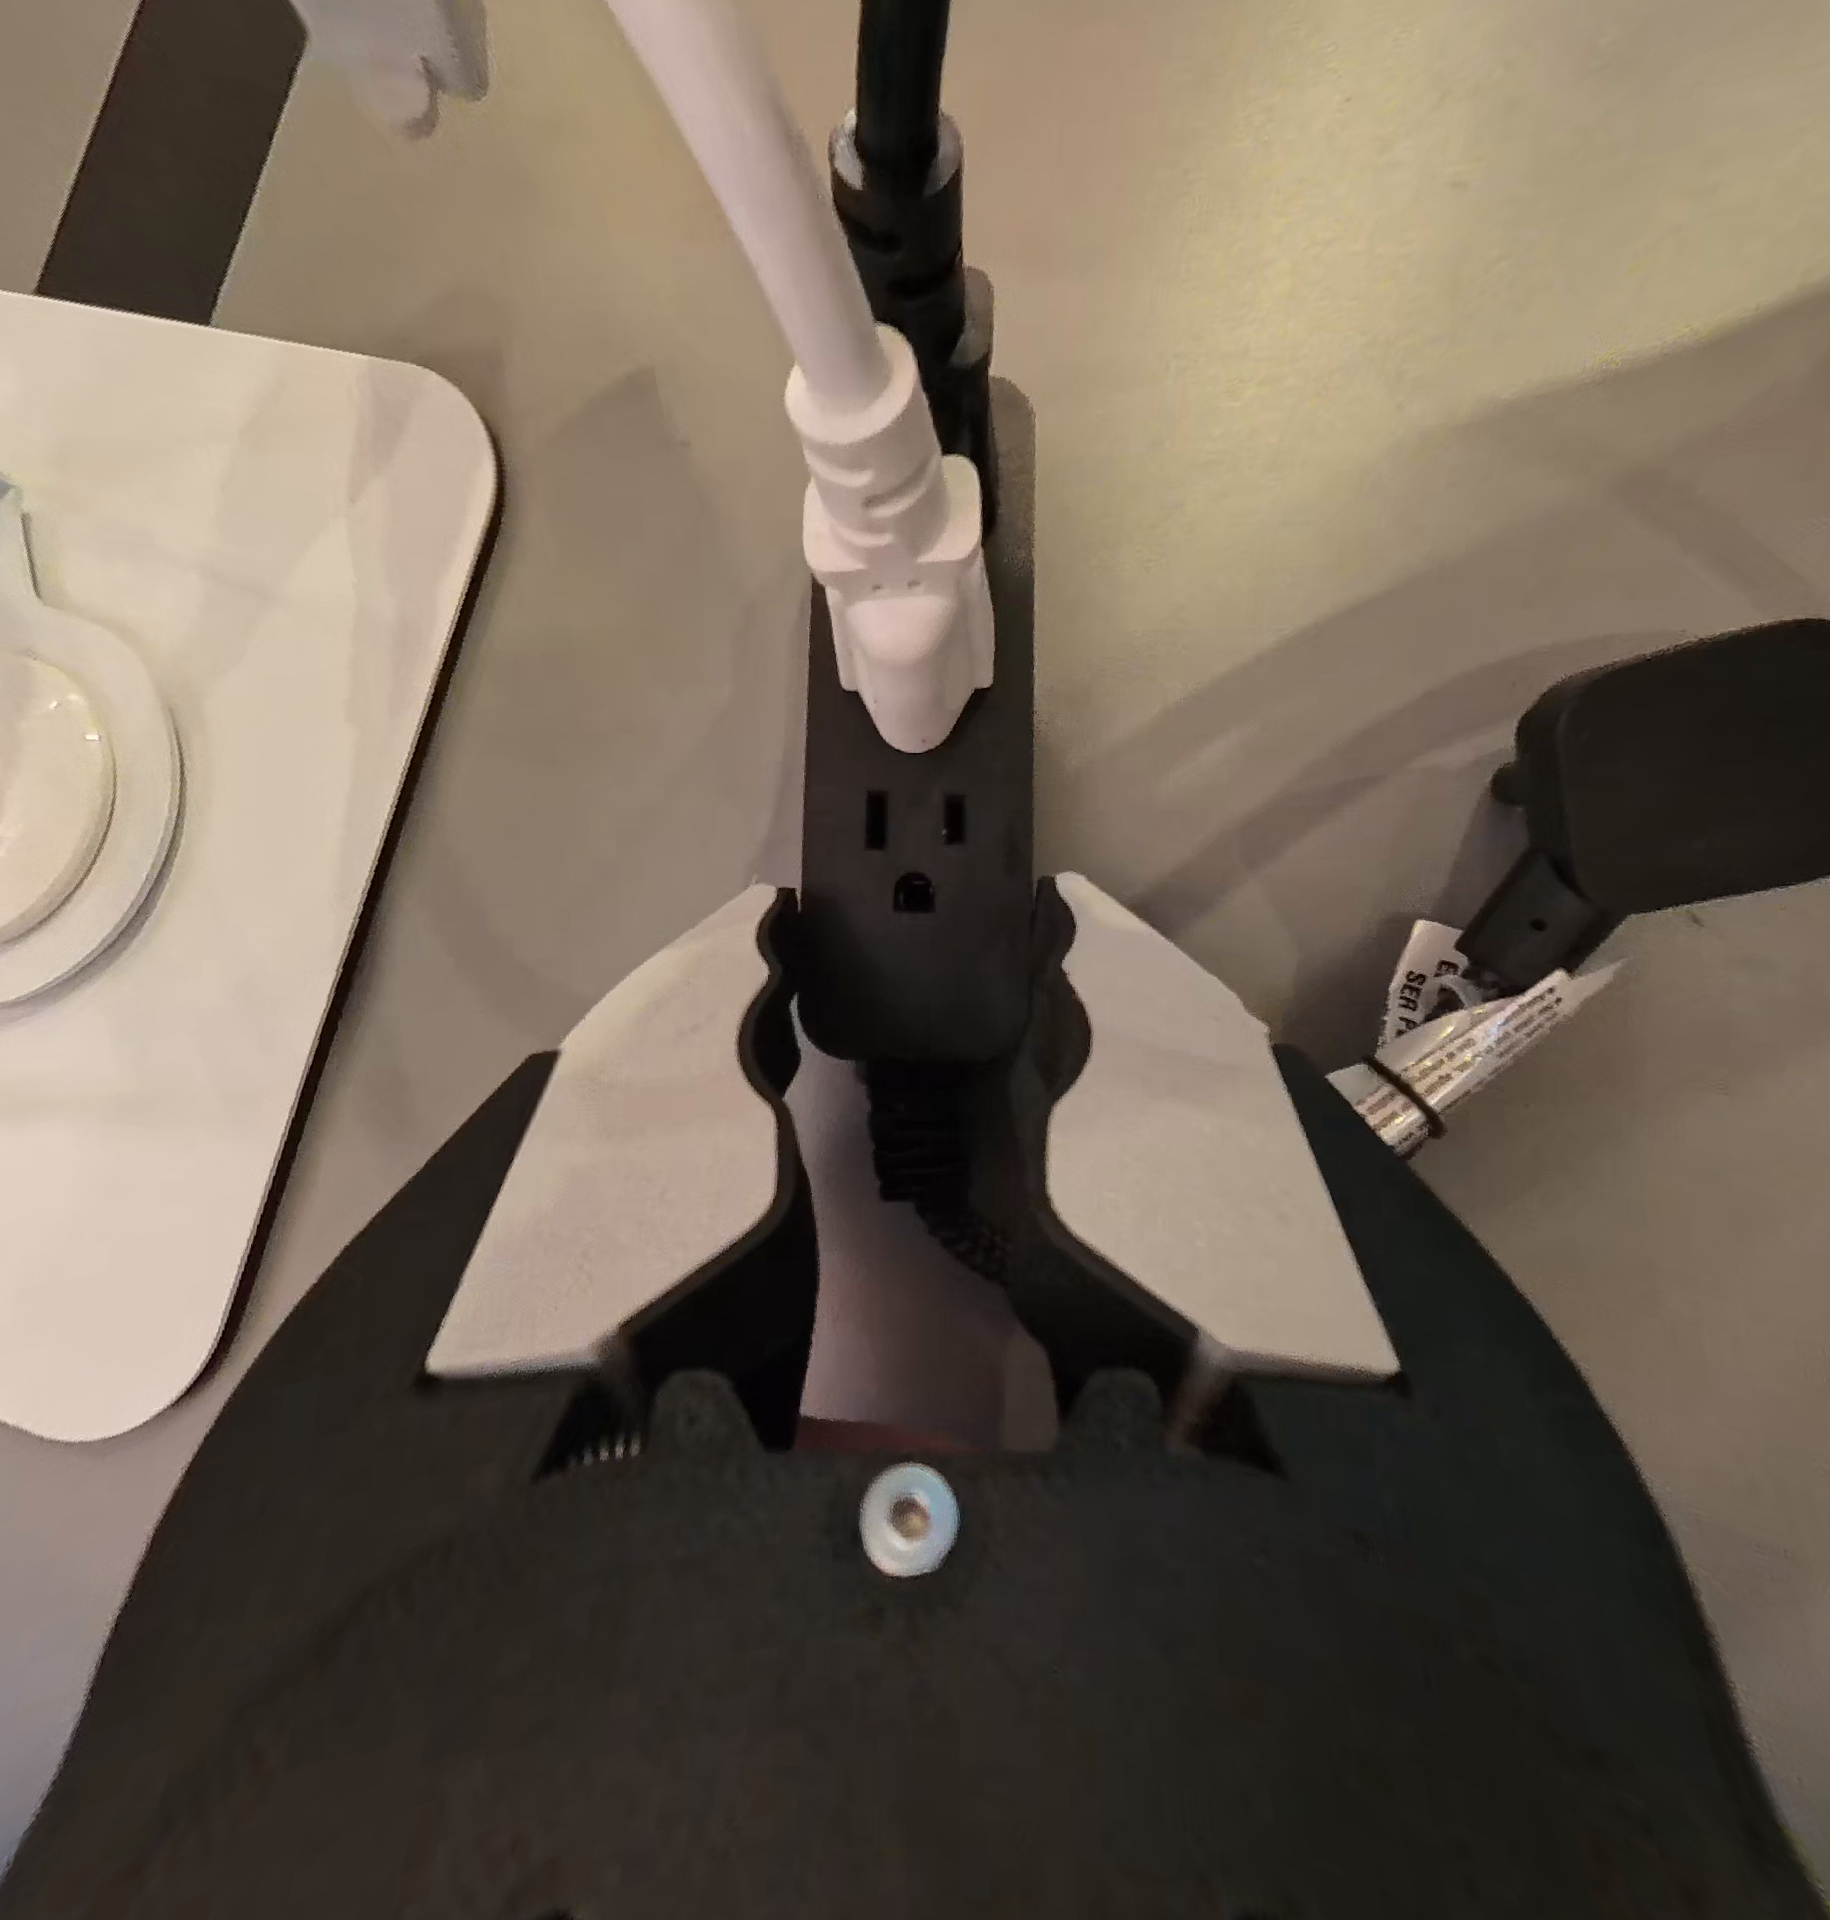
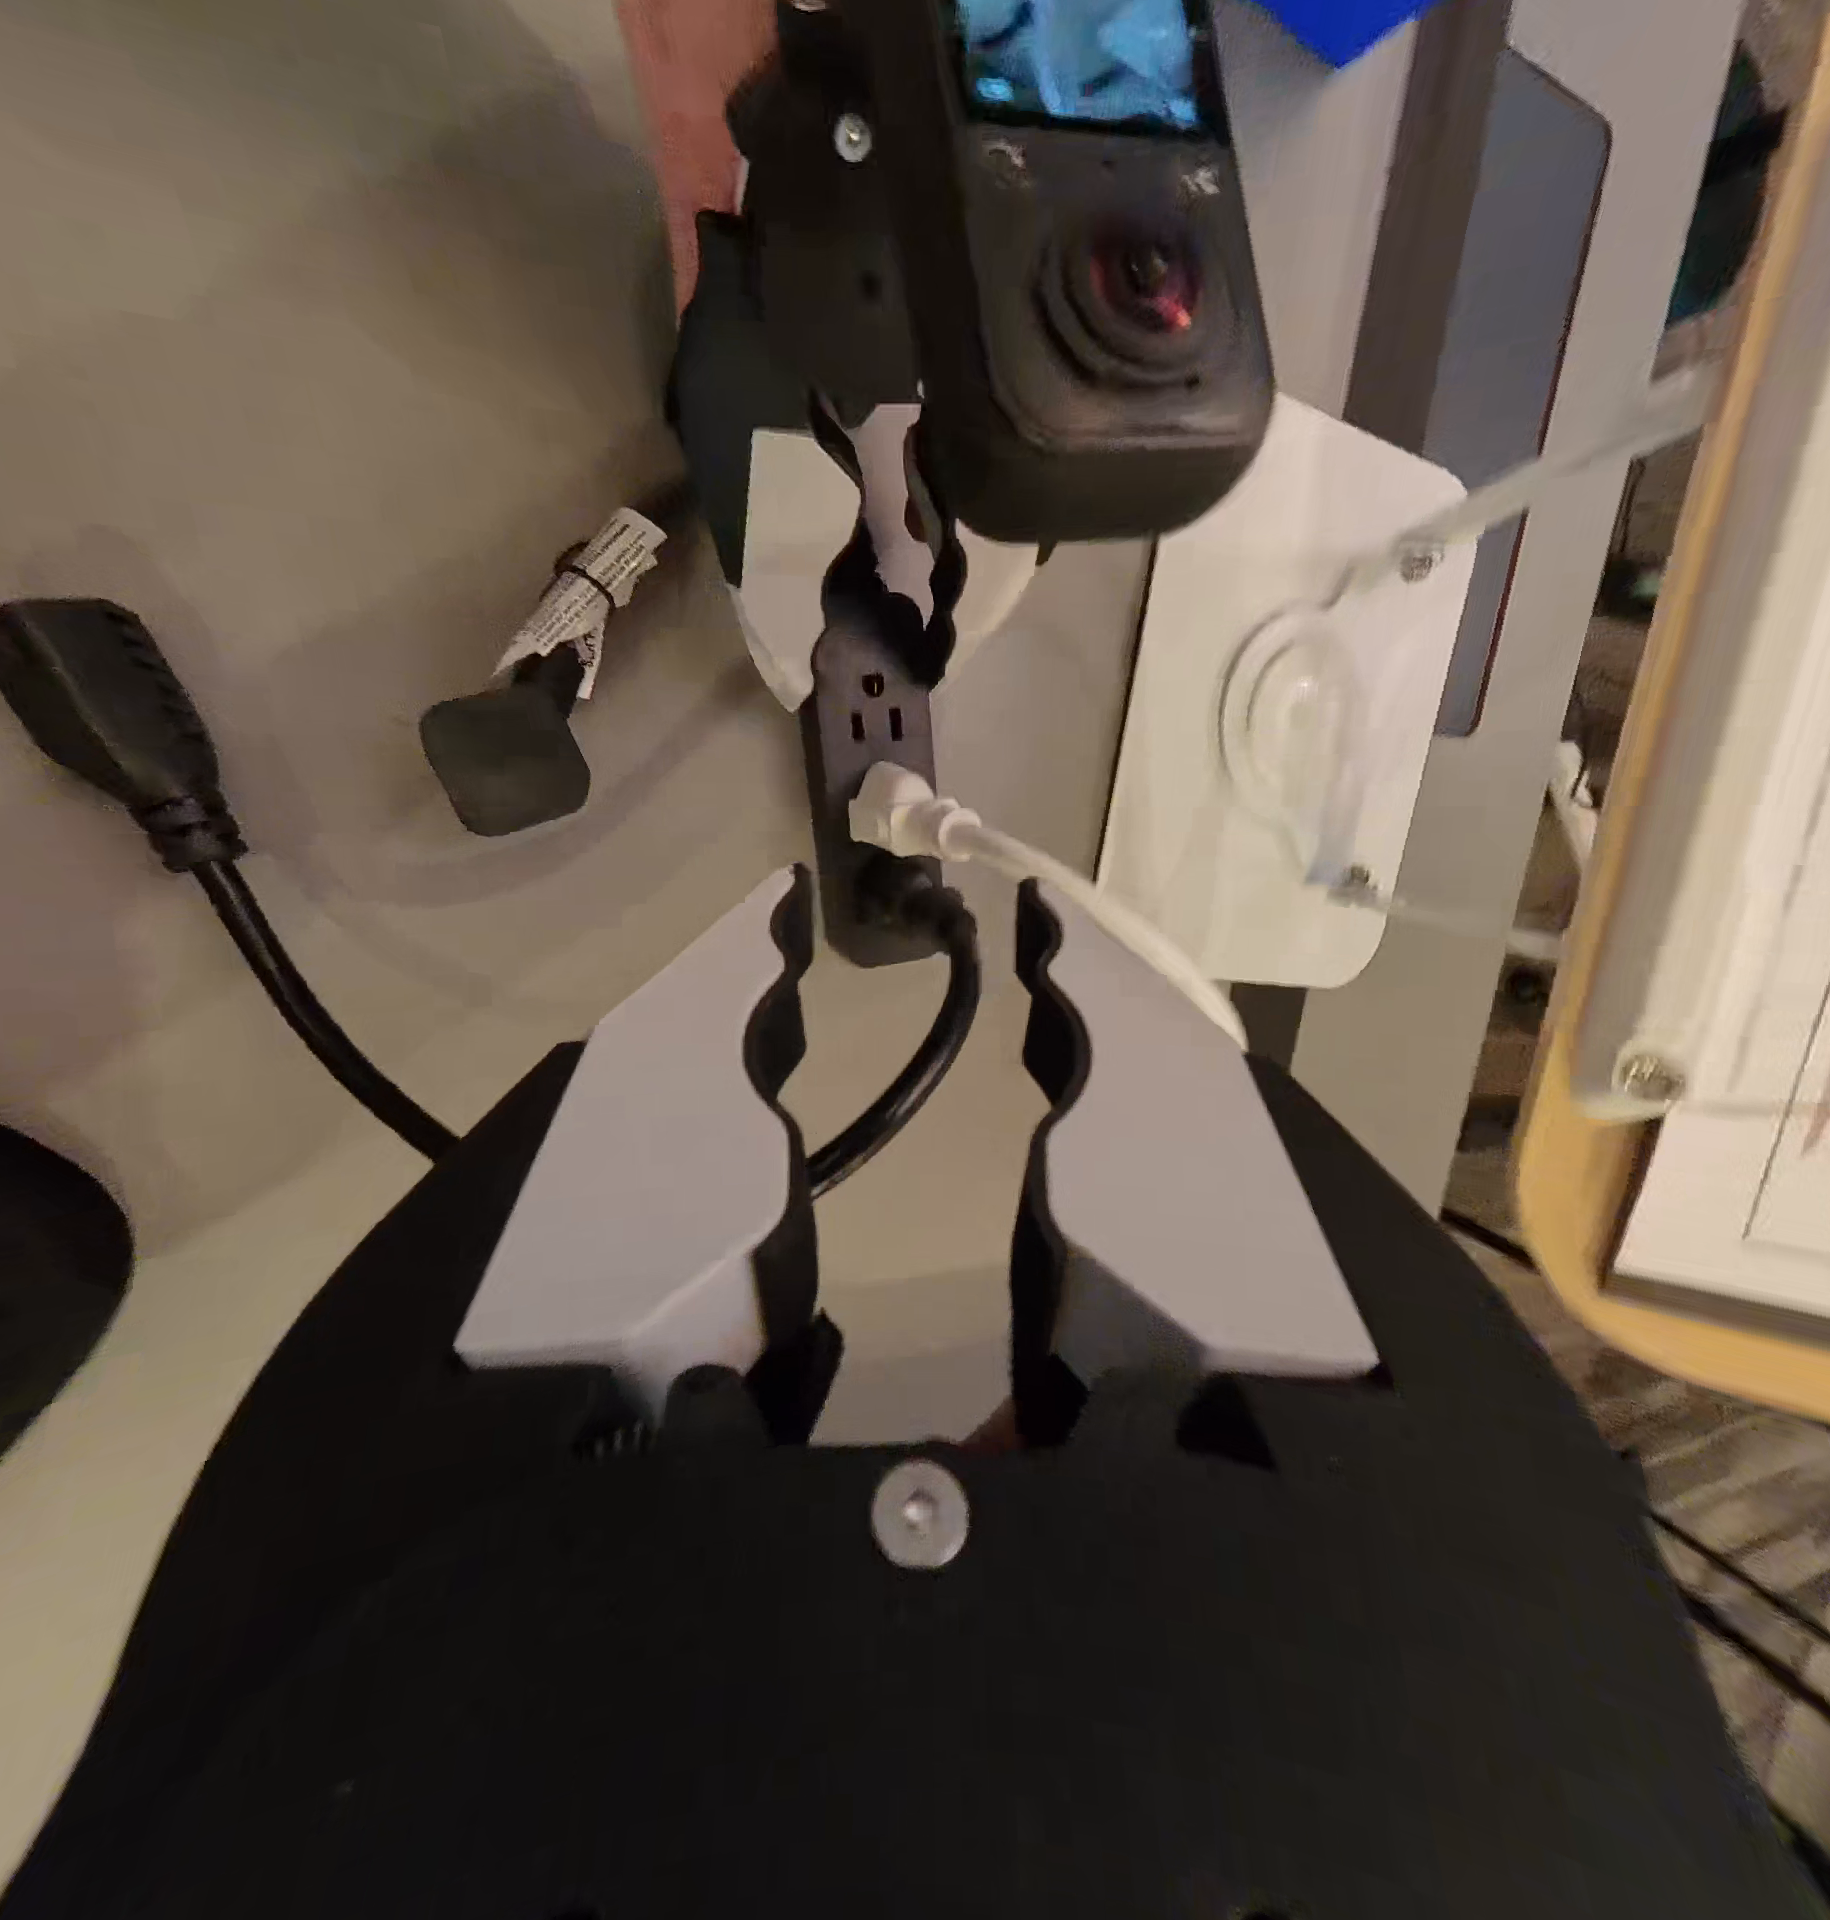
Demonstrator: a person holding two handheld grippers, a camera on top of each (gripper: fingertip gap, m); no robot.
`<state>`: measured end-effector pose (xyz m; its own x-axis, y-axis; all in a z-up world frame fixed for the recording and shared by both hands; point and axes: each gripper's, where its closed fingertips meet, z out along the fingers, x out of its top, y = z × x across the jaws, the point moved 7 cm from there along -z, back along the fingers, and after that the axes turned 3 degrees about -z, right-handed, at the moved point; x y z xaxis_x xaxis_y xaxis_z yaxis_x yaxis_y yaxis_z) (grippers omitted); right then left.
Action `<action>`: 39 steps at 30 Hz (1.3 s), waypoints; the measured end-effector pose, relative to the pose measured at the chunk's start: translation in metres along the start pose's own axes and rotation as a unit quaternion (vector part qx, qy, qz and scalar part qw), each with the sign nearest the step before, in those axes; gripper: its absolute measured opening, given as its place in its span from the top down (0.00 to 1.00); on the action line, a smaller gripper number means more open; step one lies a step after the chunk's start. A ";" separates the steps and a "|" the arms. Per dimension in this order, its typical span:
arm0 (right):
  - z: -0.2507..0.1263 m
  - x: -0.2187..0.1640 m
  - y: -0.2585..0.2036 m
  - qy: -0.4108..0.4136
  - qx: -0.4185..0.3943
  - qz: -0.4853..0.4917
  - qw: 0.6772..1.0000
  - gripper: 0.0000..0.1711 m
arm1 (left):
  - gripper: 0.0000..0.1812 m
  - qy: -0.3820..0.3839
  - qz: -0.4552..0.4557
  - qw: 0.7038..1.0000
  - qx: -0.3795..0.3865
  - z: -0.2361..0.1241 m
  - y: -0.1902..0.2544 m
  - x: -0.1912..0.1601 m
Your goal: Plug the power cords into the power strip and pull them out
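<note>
A black power strip (image 1: 916, 940) lies on the beige table. My left gripper (image 1: 916, 935) is shut on its near end. A white plug (image 1: 895, 582) sits in the middle outlet and a black plug (image 1: 906, 260) in the far one. The near outlet (image 1: 916, 847) is empty. In the right wrist view the strip (image 2: 875, 727) runs away from me, with the left gripper (image 2: 890, 592) clamped on its far end. My right gripper (image 2: 916, 894) is open, its fingertips on either side of the black plug (image 2: 895, 894). The white plug (image 2: 895, 816) sits just beyond it.
The strip's own flat black plug (image 1: 1700, 769) with a paper tag (image 1: 1441, 1039) lies to the right. A white plate with a clear disc (image 1: 215, 727) sits left. A black cord end (image 2: 100, 707) lies on the table. A wood-rimmed board (image 2: 1721, 935) stands past the table edge. The gap from one gripper's tips to the other's is roughly 15 centimetres.
</note>
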<state>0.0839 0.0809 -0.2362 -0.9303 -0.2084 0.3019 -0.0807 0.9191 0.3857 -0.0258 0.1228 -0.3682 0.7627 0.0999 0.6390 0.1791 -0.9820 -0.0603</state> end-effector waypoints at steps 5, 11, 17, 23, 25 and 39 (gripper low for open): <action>0.028 0.005 0.015 -0.043 0.034 -0.061 0.997 0.76 | 0.77 0.001 0.021 1.000 -0.018 -0.002 0.005 -0.002; 0.060 -0.010 0.019 -0.100 0.112 -0.050 0.987 0.88 | 0.77 0.011 0.039 0.998 -0.044 -0.004 0.009 -0.005; 0.059 -0.013 0.020 -0.102 0.142 -0.012 0.985 0.90 | 0.77 0.017 0.049 0.998 -0.042 -0.005 0.010 -0.004; 0.057 -0.013 0.018 -0.117 0.140 0.013 0.983 0.91 | 0.76 0.045 0.053 0.997 -0.021 -0.005 0.013 0.012; 0.057 -0.014 0.018 -0.122 0.142 0.024 0.982 0.91 | 0.77 0.031 0.055 0.998 -0.017 -0.001 0.014 0.012; 0.058 -0.015 0.020 -0.104 0.130 0.020 0.986 0.90 | 0.76 0.059 0.033 0.997 -0.034 0.008 0.010 0.004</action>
<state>0.0749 0.1216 -0.2839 -0.9857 -0.1220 0.1166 -0.1064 0.9856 0.1316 -0.0166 0.1146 -0.3724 0.6929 0.0201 0.7208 0.0865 -0.9947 -0.0555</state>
